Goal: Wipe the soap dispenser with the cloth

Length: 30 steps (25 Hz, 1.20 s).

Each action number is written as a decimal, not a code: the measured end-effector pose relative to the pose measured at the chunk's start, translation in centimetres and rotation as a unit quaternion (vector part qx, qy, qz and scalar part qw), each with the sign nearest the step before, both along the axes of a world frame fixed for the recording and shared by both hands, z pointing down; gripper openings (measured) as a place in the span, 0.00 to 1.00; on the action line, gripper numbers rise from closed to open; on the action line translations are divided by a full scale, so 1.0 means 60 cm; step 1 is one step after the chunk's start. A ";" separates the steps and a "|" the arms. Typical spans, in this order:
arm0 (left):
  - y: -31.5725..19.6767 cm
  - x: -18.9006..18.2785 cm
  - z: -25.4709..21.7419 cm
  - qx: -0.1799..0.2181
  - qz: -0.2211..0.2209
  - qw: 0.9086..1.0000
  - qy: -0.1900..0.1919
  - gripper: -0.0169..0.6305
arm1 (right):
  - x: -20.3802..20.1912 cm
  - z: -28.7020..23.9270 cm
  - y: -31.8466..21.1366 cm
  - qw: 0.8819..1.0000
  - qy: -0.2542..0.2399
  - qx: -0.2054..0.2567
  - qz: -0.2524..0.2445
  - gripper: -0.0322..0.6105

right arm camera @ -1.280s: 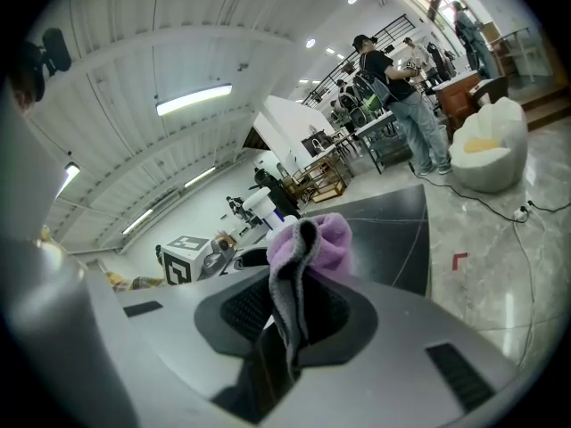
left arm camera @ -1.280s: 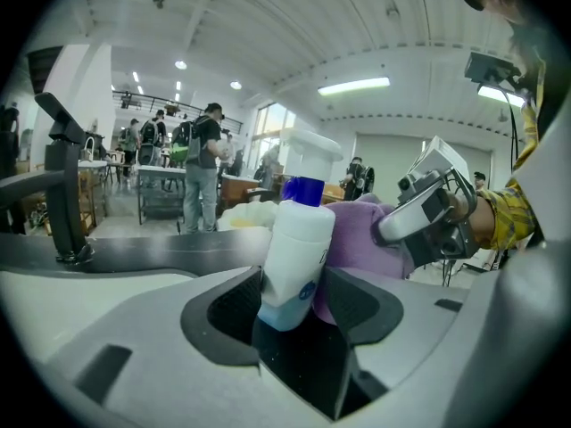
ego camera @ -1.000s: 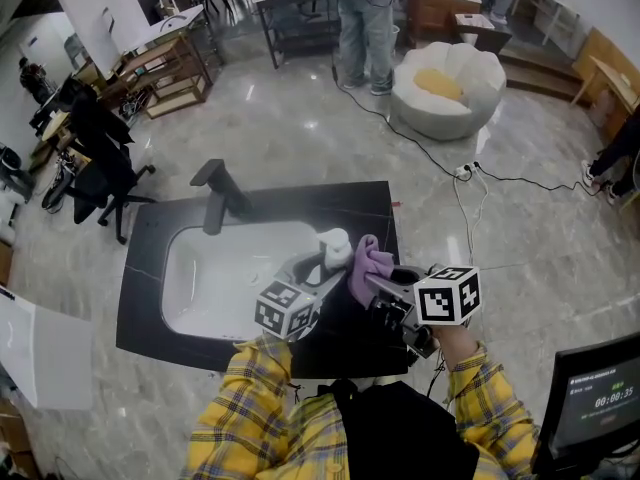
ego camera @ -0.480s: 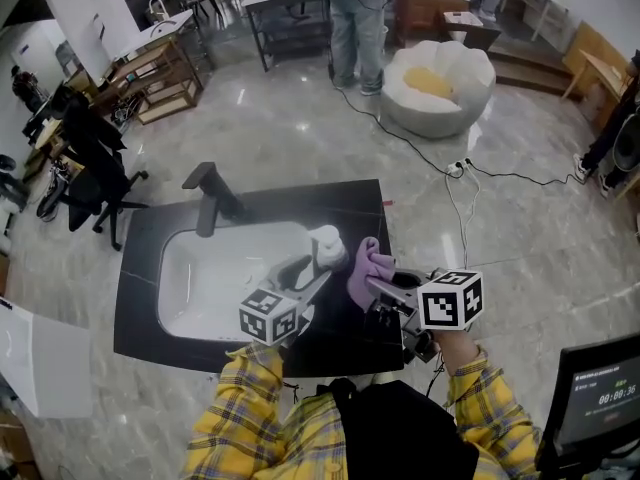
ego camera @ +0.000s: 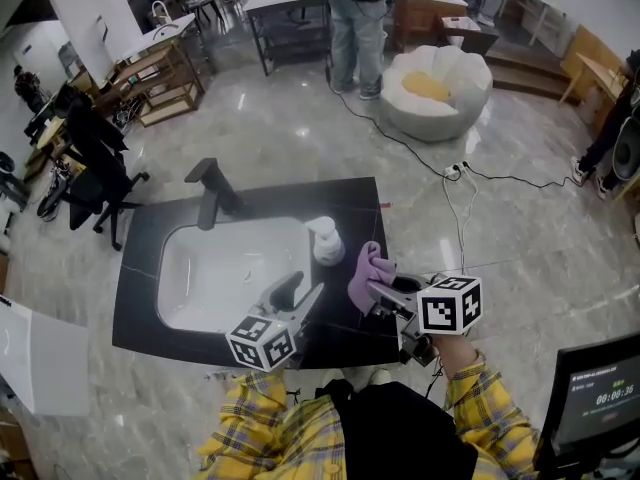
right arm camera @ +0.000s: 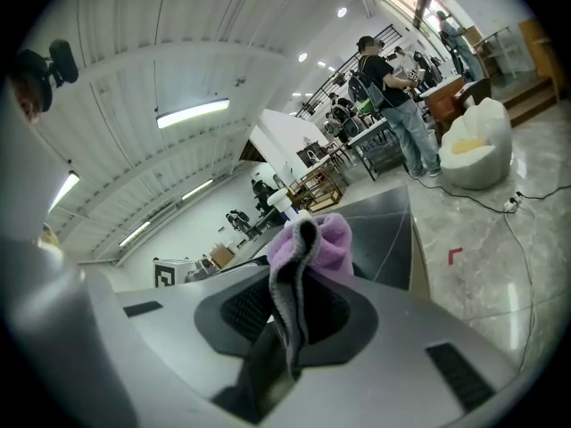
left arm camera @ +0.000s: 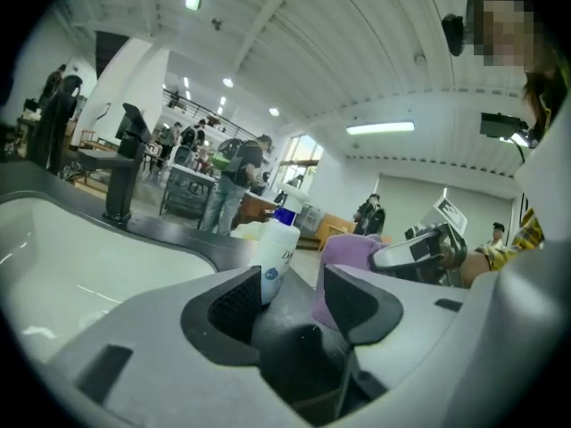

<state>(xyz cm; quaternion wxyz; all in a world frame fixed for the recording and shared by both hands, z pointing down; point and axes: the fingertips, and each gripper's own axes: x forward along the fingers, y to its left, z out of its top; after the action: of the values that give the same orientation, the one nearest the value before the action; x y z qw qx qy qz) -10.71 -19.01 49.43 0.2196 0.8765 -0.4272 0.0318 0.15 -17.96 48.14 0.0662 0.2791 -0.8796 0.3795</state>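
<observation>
The soap dispenser (ego camera: 326,242), a rounded white plastic bottle with a pump head and a blue printed label, stands upright on the glossy black bench (ego camera: 350,204) just beside the right rim of the smooth white oval sink (ego camera: 190,298), with an angular matte black faucet (ego camera: 210,190) behind the basin. The left tongs (ego camera: 303,290) are released: their grey moulded jaws with ribbed black pads stand apart with nothing between them, hovering over the sink's near right edge, short of the bottle and pointing towards it. The right tongs (ego camera: 380,290) are clenched on the cloth (ego camera: 368,271), a soft, fuzzy purple fabric with a grey edge, folded into a rounded bunch that rises above the jaws, near the dispenser but apart from it.
</observation>
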 end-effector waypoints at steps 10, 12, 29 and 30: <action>0.071 -0.001 -0.066 0.021 -0.048 0.998 0.045 0.27 | 0.036 -0.033 0.039 0.998 -0.002 0.025 0.054 0.15; 0.085 -0.004 -0.075 0.023 -0.050 0.997 0.047 0.25 | 0.038 -0.040 0.048 0.998 -0.004 0.026 0.062 0.15; 0.119 -0.013 -0.079 0.029 -0.065 0.997 0.038 0.20 | 0.047 -0.044 0.073 0.994 0.012 0.060 0.091 0.15; 0.119 -0.013 -0.079 0.029 -0.067 0.997 0.039 0.19 | 0.048 -0.045 0.074 0.994 0.013 0.063 0.092 0.15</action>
<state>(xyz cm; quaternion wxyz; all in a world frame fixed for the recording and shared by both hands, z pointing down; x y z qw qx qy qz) -11.51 -11.86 44.68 0.2118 0.8526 -0.4767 -0.0294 3.05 -13.53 45.42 0.0253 0.3675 -0.8713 0.3244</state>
